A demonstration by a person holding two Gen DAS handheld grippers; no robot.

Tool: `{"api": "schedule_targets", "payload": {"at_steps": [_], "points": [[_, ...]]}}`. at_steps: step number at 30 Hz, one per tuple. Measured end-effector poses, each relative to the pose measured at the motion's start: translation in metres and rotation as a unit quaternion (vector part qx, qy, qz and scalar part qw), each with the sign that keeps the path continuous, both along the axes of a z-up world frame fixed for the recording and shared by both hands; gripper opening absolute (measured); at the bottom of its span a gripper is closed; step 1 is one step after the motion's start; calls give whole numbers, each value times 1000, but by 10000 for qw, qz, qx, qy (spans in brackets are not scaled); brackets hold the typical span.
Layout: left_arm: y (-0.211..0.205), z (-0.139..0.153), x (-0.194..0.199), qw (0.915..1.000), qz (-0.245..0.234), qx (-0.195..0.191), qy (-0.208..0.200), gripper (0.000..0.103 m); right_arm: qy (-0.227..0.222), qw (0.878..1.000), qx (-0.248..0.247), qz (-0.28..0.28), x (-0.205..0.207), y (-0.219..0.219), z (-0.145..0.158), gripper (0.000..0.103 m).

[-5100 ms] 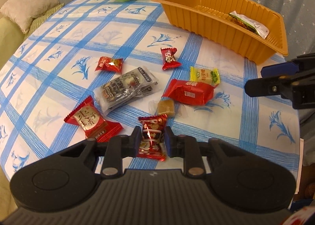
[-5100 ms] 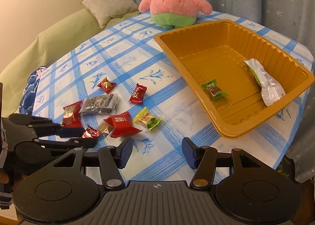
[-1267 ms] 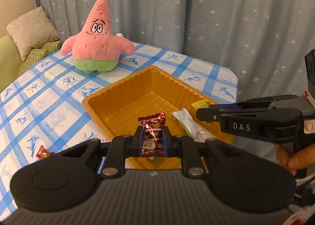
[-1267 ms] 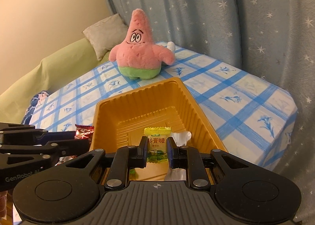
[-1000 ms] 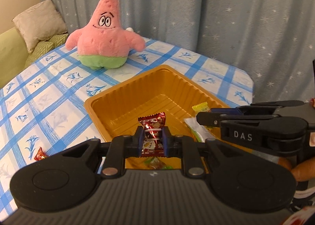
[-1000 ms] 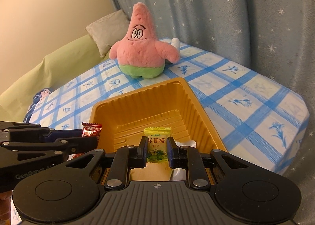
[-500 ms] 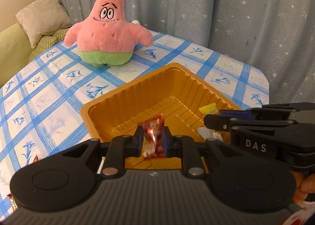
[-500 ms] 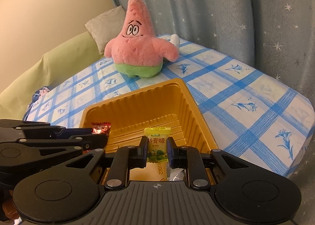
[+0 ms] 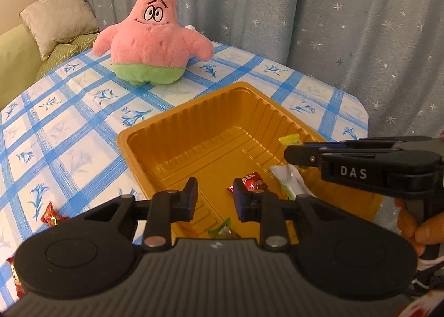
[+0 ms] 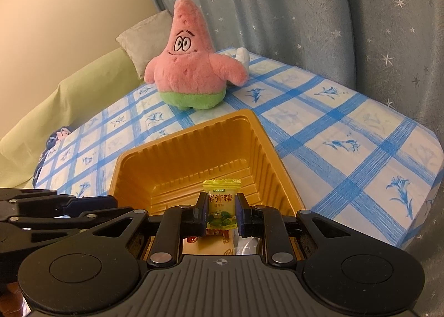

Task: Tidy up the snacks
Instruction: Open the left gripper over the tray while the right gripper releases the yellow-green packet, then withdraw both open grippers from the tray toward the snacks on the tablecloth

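Observation:
My left gripper [image 9: 215,192] hovers over the near corner of the orange tray [image 9: 177,128], its jaws opening with nothing between them. The red candy [image 9: 251,182] it carried lies on the tray floor, beside a white and green packet [image 9: 288,181] and a green-wrapped sweet [image 9: 222,229]. My right gripper [image 10: 221,213] is shut on a yellow candy [image 10: 221,197] above the same tray [image 10: 191,161]. In the left wrist view it reaches in from the right, the yellow candy [image 9: 290,140] showing at its tip.
A pink star plush [image 9: 151,36] sits on the blue-checked tablecloth [image 9: 69,111] behind the tray. Loose red candies [image 9: 52,215] lie on the cloth at the lower left. A starred curtain [image 9: 305,11] hangs behind; a green sofa with a cushion [image 9: 58,17] stands at left.
The left jaws have parted and the red candy has dropped from between them onto the tray floor. The right gripper keeps its hold on the yellow candy.

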State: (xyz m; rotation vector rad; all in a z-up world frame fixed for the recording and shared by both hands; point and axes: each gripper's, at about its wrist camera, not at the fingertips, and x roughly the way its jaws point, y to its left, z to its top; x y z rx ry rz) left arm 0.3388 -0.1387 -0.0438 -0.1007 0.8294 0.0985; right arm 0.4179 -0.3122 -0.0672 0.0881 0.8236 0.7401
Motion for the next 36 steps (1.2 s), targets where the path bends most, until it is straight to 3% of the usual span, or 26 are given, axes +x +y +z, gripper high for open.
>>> {"api": "schedule_targets", "payload": {"at_steps": [12,23,25,27,29,36], "points": [[-4,6,-19,9999,-16,-101,-25,25,237,9996,33,169,-12,3,-4,21],[-3,18,-53,9998,41,-195,-84,28,283,9995,130,34,-40,-23,6,23],[-3,20,-60,9997,48,-208,-79,28,263,9996,137,2,-48,-27,9,26],[-4,23,-67,9997,46,-216,-93,30,234,9996,145,-20,-56,-32,12,49],[-4,24,-75,9997,43,-218,-105,31,137,9997,177,-80,-65,-37,16,57],[-1,29,-104,9998,99,-160,-58,35,87,9997,186,-113,-94,-43,27,58]]}}
